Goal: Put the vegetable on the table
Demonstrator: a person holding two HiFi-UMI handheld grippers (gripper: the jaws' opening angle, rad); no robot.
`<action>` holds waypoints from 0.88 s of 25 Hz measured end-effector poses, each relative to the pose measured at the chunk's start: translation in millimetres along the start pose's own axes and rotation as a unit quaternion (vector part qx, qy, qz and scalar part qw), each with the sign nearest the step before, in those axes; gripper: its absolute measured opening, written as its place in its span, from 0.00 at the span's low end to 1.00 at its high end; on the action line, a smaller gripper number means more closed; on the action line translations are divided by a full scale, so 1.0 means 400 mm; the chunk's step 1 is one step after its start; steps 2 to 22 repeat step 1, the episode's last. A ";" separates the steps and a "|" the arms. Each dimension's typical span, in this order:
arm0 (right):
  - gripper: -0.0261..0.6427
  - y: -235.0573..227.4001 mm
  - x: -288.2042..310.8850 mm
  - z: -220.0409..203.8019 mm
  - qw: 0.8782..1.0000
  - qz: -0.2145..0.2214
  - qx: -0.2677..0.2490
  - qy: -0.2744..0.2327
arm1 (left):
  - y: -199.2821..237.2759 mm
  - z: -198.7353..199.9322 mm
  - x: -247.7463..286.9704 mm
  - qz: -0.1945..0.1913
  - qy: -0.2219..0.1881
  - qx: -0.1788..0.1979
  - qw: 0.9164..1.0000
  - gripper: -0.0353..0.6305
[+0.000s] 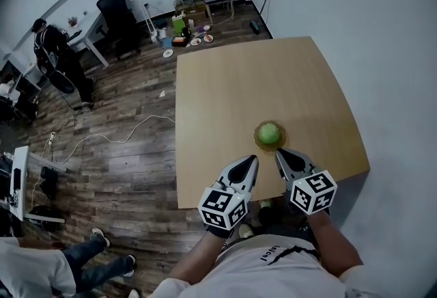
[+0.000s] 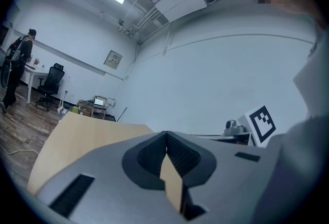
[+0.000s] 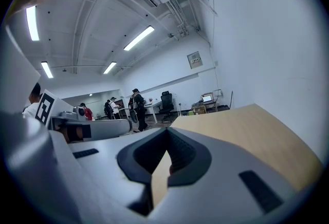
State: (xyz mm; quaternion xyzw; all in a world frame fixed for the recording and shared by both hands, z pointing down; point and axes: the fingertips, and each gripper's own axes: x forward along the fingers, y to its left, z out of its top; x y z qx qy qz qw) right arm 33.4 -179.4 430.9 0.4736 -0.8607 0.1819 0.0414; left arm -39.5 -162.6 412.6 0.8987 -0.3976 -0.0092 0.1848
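A round green vegetable (image 1: 270, 132) sits on a small brown plate (image 1: 257, 137), and the plate rests on the pale wooden surface (image 1: 239, 78). Both tools lie on the person's side of the plate. The left tool (image 1: 253, 159) points at the plate's near left rim, its jaws together with the tips meeting. The right tool (image 1: 279, 152) sits just beside the plate's near right rim, its jaws also closed on each other. Far to the left of the plate, a person (image 1: 58, 57) stands on the wooden floor (image 1: 123, 112).

The vegetable (image 1: 269, 132) is green, its dish (image 1: 259, 143) brownish, the table (image 1: 239, 85) pale tan.
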 end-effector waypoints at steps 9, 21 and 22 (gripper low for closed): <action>0.06 -0.002 0.002 -0.001 1.000 0.000 -0.001 0.000 | 0.000 0.000 0.003 0.000 0.000 0.001 1.000 0.07; 0.06 -0.002 0.002 -0.001 1.000 0.000 -0.001 0.000 | 0.000 0.000 0.003 0.000 0.000 0.001 1.000 0.07; 0.06 -0.002 0.002 -0.001 1.000 0.000 -0.001 0.000 | 0.000 0.000 0.003 0.000 0.000 0.001 1.000 0.07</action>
